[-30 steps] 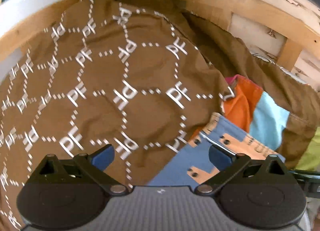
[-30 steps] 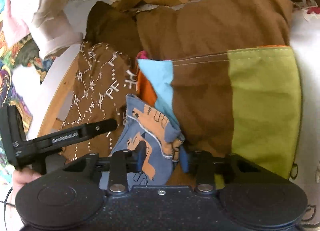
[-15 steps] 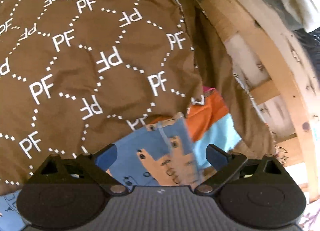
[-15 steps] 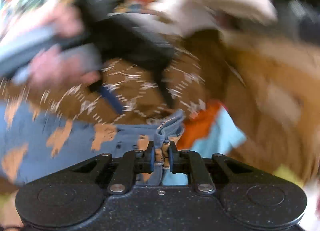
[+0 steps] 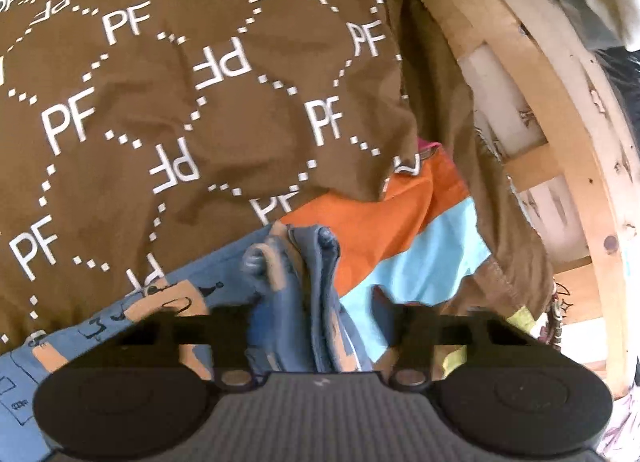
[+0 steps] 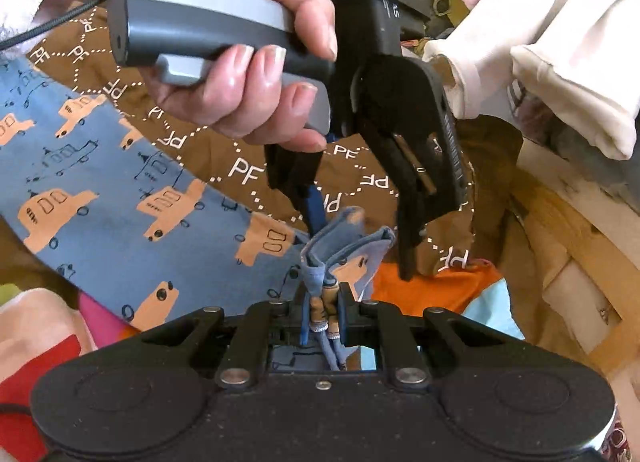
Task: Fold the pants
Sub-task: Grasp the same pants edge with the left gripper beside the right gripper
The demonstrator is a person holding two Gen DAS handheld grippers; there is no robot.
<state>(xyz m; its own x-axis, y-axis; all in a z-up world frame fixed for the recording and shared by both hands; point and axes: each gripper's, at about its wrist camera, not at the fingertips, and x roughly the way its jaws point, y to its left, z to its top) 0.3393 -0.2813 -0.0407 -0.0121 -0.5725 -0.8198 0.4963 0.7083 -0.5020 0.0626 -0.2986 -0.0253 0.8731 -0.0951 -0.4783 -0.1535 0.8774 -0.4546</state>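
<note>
Since the frame half a second earlier, the left gripper (image 6: 356, 238) has been brought down over the bunched edge of the blue car-print pants (image 6: 120, 198), and that edge now stands between its fingers; the blur in the right wrist view has cleared.

The right gripper (image 6: 325, 314) is clamped on a gathered fold of the pants edge, with the cloth pinched flat between its pads. The left gripper's fingers are held apart on either side of the raised fold, and no cloth is pinched by them yet. In the left wrist view its fingertips are blurred.

For the step in hand, a second grip should be taken on the same edge just beside the first. The fingers should be closed only when the blue cloth alone lies between them; the brown PF-print garment (image 5: 200, 102) and the orange and light-blue garment (image 5: 400, 238) lie touching it and could be caught as well.

The pants lie spread to the left of both grippers, partly under the brown garment, on a heap of clothes beside a wooden frame (image 5: 560, 166).
</note>
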